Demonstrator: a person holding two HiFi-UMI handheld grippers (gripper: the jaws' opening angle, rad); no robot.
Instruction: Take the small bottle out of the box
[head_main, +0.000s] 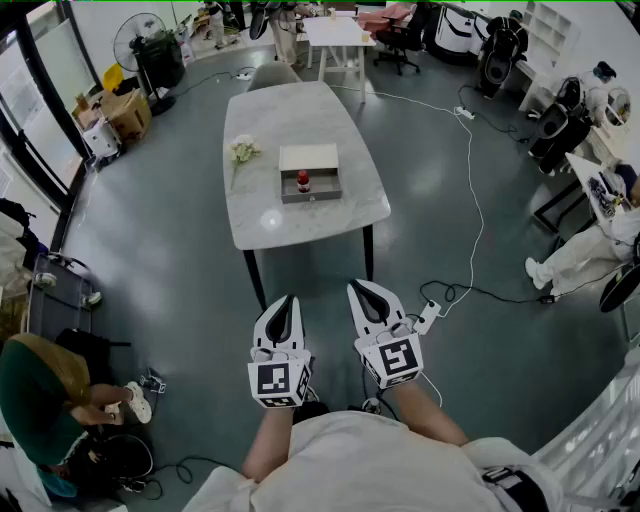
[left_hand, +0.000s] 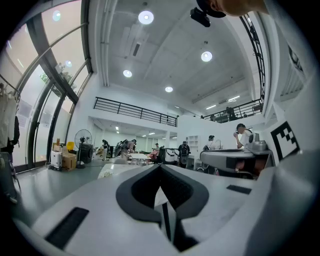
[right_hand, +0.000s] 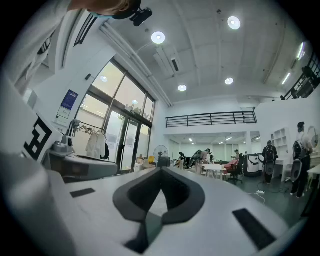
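Head view: holding the left gripper (head_main: 287, 300) and the right gripper (head_main: 357, 287) side by side at 6 o'clock, both pointing toward 12, well apart from the table (head_main: 262, 215). Seeing the small bottle (head_main: 303, 181) standing upright inside the open box (head_main: 311, 198) at 12 o'clock, mid-table, with flowers (head_main: 243, 151) lying near the box's 10 o'clock

Left gripper view: pressing the jaws together, gripping nothing, aiming level across the room

Right gripper view: likewise pressing the jaws together, gripping nothing, aiming level
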